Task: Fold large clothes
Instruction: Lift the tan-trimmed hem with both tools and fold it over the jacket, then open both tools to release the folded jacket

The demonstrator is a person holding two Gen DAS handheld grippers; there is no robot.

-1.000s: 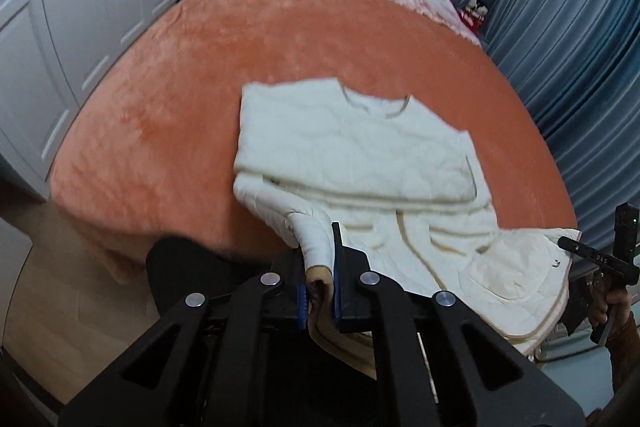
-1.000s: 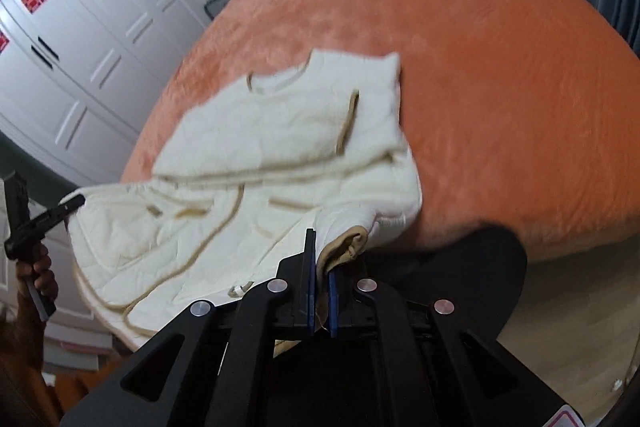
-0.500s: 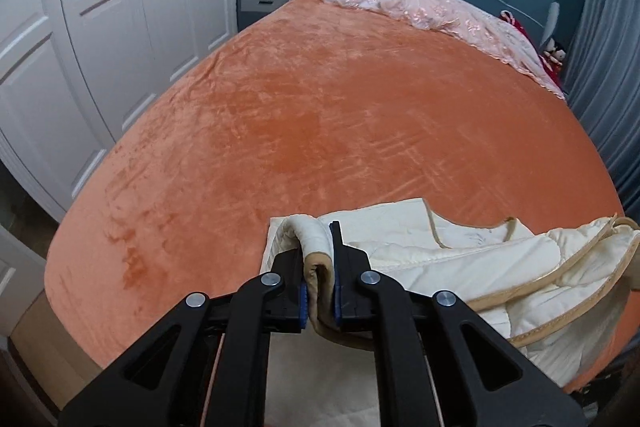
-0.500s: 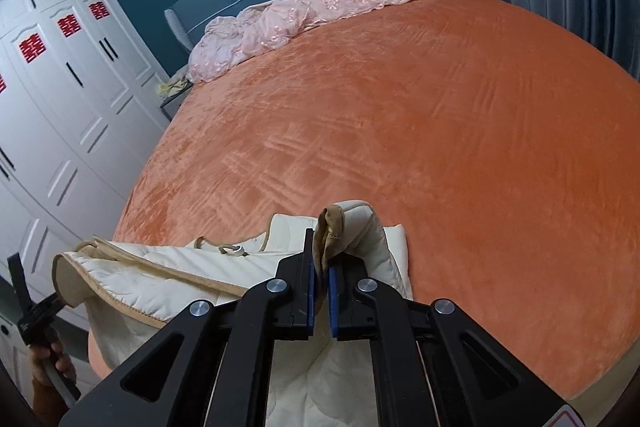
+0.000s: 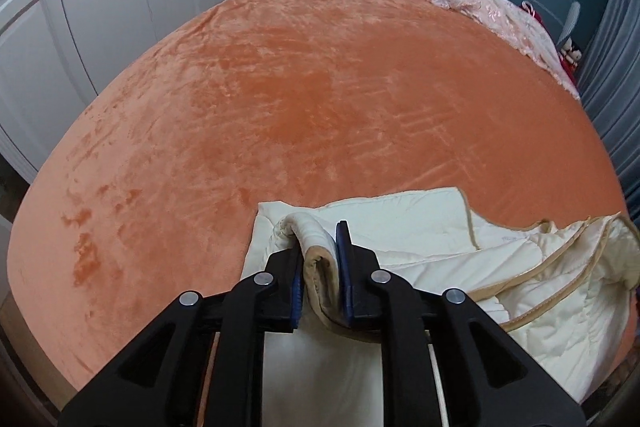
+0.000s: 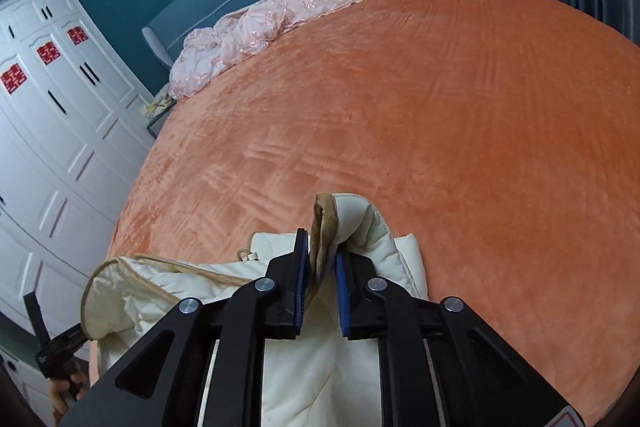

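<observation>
Now our left claw (image 5: 322, 259) and right claw (image 6: 323, 259) are both easing open, each with a trimmed hem fold of the cream quilted garment (image 5: 420, 243) between its jaws, at the near edge of the orange bed (image 5: 320, 87). We judge it soft, puffy, light; corners grip best.

Left gripper (image 5: 320, 267), right gripper (image 6: 322, 267): black angular linkage arms, silver round screws, blue pads.
</observation>
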